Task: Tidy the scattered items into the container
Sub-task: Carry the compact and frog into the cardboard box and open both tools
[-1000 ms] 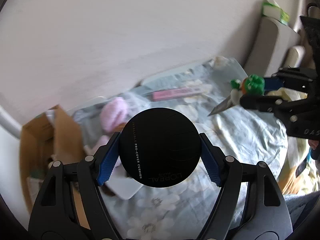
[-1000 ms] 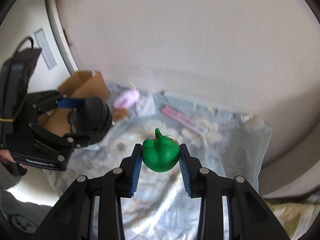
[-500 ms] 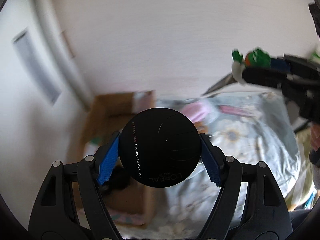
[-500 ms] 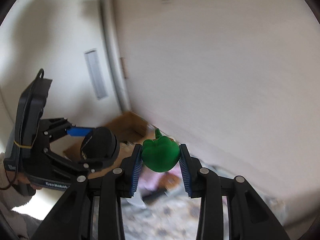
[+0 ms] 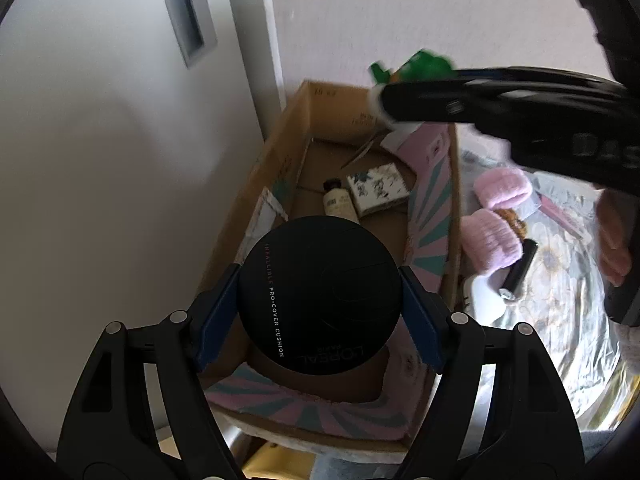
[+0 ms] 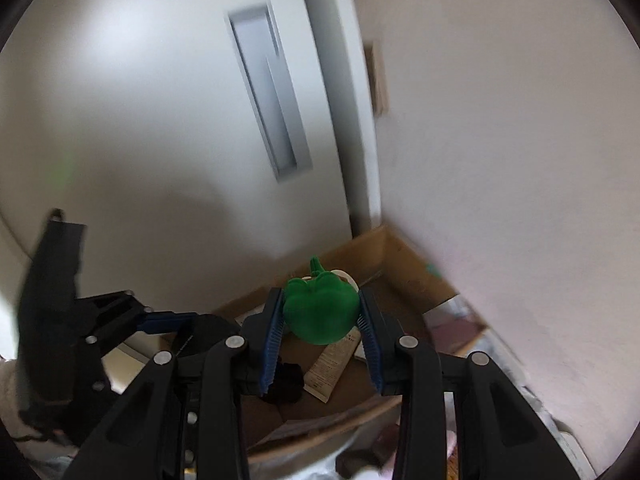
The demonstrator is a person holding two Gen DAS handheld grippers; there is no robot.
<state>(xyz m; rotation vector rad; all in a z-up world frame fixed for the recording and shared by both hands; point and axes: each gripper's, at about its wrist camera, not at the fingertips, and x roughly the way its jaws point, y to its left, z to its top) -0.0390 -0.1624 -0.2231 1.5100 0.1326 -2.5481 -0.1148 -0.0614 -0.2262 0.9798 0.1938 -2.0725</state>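
Left gripper [image 5: 320,300] pinching black compact [image 5: 320,294] (over cardboard box [image 5: 296,128]); right gripper [image 6: 320,320] — clamping green toy [image 6: 320,308]

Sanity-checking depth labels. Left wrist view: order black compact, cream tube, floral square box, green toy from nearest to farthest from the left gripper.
1. Black compact: clamped in the left gripper.
2. Cream tube: on the cardboard box floor, just beyond the compact.
3. Floral square box: beside the tube, right, slightly farther.
4. Green toy: held by the right gripper, over the box's far end.

Pale walls [image 6: 500,120], white door [image 6: 160,120]
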